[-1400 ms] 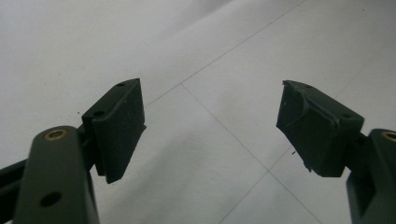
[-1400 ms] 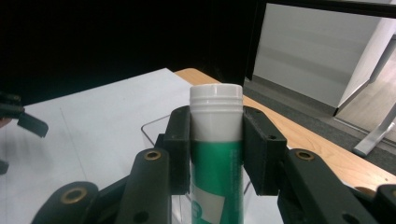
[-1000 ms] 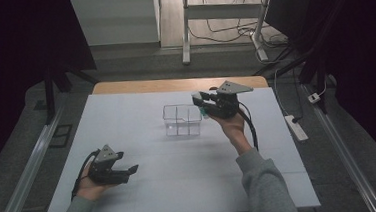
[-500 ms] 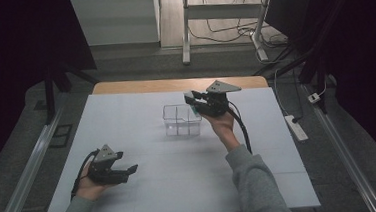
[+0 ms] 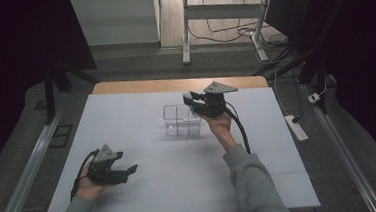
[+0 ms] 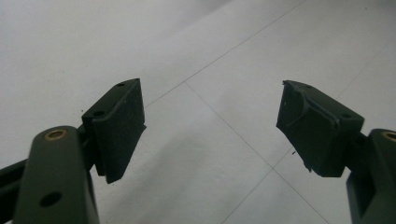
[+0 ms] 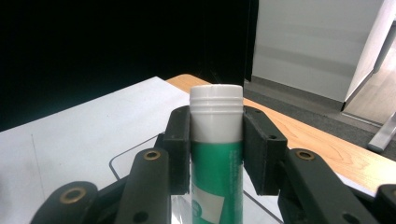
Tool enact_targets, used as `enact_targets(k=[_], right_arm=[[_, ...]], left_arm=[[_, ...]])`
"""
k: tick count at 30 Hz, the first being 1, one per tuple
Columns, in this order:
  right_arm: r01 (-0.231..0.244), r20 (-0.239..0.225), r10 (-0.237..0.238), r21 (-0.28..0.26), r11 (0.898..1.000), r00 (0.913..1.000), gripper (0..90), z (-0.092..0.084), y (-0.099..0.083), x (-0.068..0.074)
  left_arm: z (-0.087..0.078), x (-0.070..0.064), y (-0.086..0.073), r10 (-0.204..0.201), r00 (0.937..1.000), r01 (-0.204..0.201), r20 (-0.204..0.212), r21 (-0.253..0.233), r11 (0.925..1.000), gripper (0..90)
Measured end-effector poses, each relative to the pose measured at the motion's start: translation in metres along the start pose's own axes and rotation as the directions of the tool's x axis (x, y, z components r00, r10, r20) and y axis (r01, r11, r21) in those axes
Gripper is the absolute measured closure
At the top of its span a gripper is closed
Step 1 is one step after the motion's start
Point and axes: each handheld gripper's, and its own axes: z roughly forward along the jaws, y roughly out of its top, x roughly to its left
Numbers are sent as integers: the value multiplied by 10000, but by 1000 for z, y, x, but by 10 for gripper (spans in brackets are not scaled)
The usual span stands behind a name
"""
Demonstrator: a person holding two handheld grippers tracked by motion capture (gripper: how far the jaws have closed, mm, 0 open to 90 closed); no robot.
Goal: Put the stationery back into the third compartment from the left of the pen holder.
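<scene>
The right gripper (image 5: 189, 100) was clamped on a green tube with a white ribbed cap (image 7: 215, 154), its two jaws pressed against the tube's sides just below the cap. In the high view the person's right hand (image 5: 219, 124) held this gripper raised over the right side of a clear plastic box (image 5: 181, 119) that was split into compartments, and the tube's green showed at the gripper's tip above the box's rim; whether tube and box touched could not be told. The box stood near the middle of the white desk (image 5: 141, 114), toward its far half. The left gripper (image 5: 129, 169) lay low at the desk's near left, held by the left hand (image 5: 89, 185), well apart from the box. Its jaws stood wide apart with nothing between them, only the desk's surface with thin seam lines beyond.
</scene>
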Motion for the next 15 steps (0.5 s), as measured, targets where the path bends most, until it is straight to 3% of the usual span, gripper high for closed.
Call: enact_targets(k=[8,15], right_arm=[[101,231,-107,241,9997,9997,465,-4,-4,-2],[41,300,-53,421,9991,9995,446,-15,-7,-5]], left_arm=[[1,0,0,13,10000,-13,-13,46,10000,231],[1,-1,0,49,10000,-49,-17,84,10000,231]])
